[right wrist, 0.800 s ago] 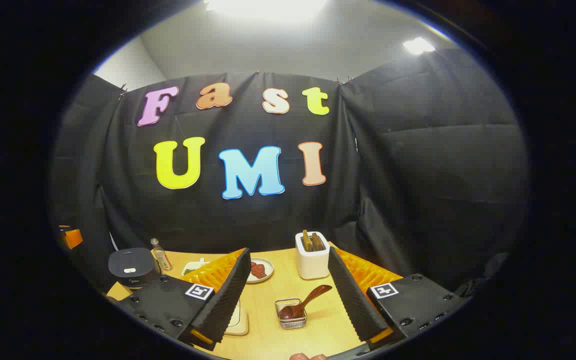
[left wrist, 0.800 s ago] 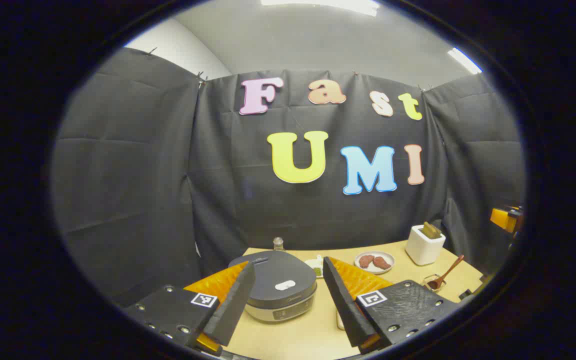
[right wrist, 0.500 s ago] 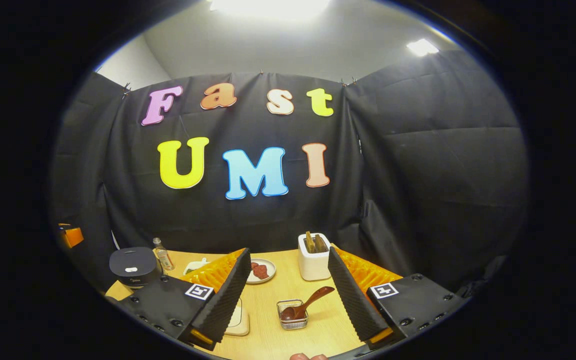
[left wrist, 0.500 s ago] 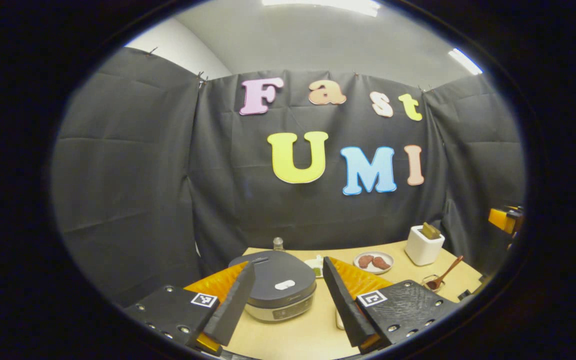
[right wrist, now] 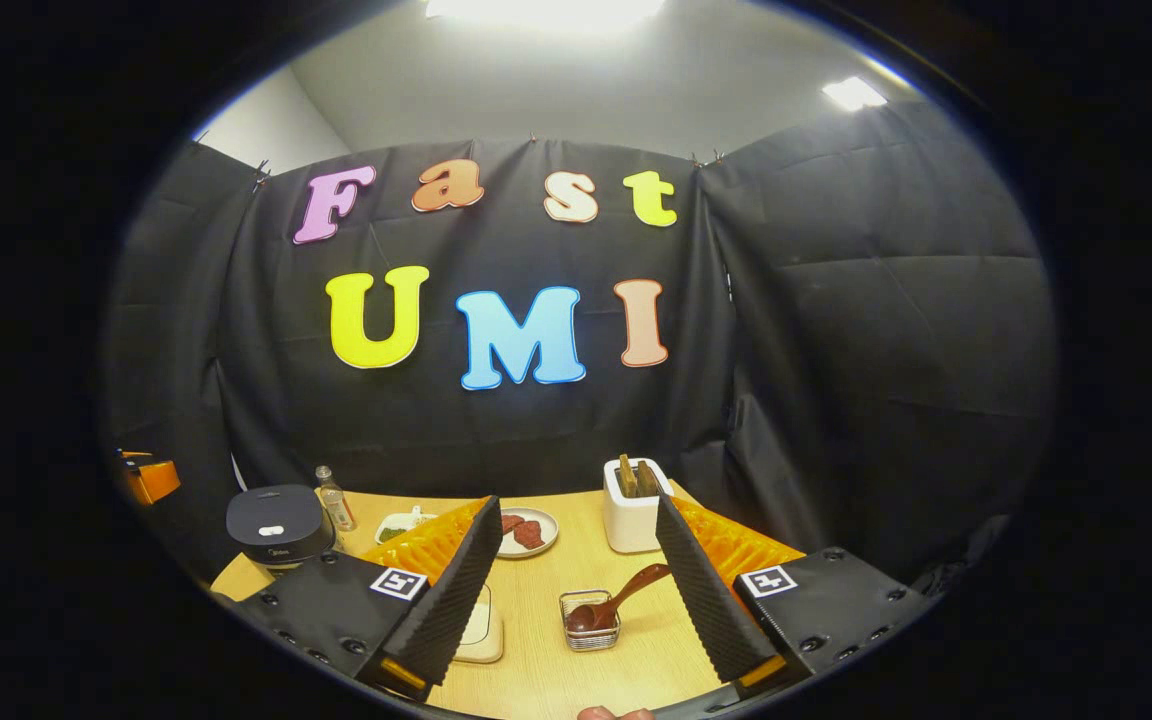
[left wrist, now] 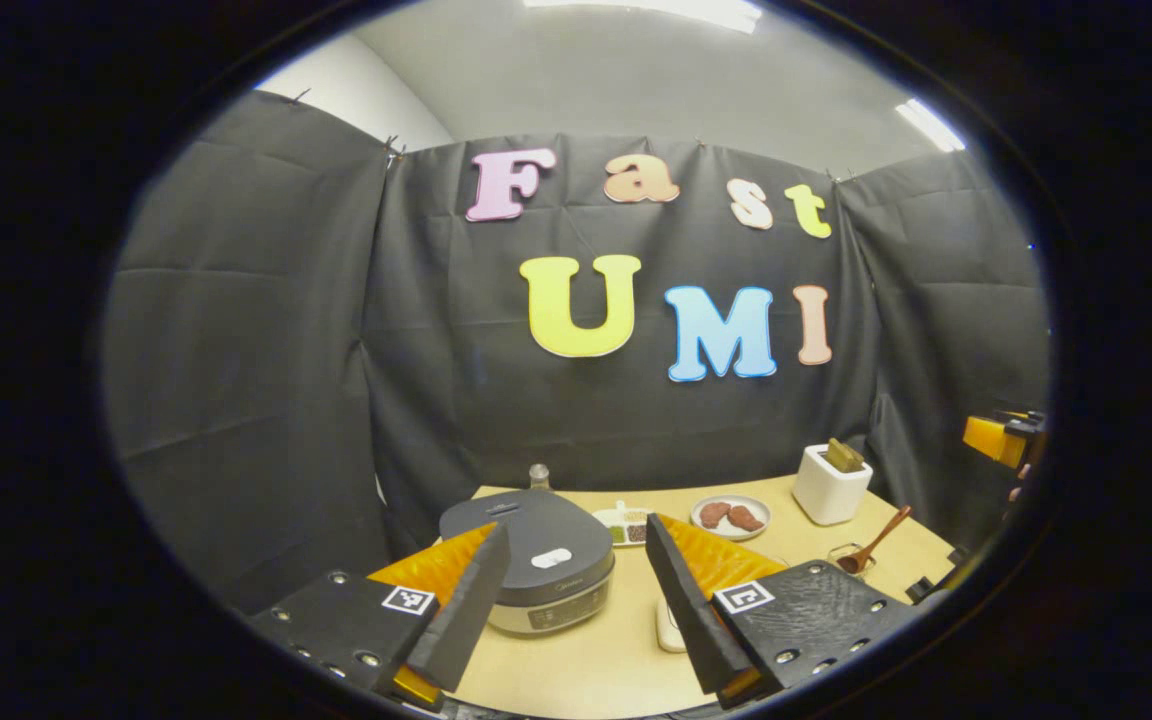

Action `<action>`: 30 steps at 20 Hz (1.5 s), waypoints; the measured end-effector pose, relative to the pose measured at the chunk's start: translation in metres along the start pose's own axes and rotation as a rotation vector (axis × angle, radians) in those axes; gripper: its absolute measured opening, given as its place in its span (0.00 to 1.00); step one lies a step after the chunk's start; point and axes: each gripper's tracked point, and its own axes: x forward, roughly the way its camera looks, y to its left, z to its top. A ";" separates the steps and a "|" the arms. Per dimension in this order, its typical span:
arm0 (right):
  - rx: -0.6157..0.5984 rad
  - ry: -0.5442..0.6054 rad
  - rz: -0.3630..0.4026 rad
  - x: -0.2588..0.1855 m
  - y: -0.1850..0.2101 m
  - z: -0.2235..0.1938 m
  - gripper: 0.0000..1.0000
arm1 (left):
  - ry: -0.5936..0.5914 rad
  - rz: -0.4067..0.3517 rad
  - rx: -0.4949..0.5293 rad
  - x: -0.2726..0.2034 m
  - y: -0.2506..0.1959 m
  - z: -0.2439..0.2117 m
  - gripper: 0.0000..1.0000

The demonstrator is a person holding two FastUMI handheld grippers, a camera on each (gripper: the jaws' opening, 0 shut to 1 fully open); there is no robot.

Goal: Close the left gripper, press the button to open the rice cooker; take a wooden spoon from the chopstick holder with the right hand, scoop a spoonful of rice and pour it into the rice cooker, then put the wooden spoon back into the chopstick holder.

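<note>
Rice cooker [left wrist: 528, 562]: lid down, far left on table [left wrist: 836, 545]. Left gripper [left wrist: 570, 610]: jaws spread, holding nothing; clench before pressing, or your fingers straddle button [left wrist: 546, 558]. Right gripper [right wrist: 576, 598]: released. Chopstick holder [right wrist: 633, 505]: far right; knock risk.

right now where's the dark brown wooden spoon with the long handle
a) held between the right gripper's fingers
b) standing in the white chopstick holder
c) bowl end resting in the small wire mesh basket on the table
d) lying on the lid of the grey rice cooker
c: the dark brown wooden spoon rests with its bowl in the small wire mesh basket, handle angled up, in front of the white chopstick holder; the right gripper is open and apart from it.
</note>
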 end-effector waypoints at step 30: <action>0.031 0.115 -0.087 0.014 0.005 -0.024 0.98 | 0.273 -0.148 -0.166 0.064 0.039 -0.055 0.00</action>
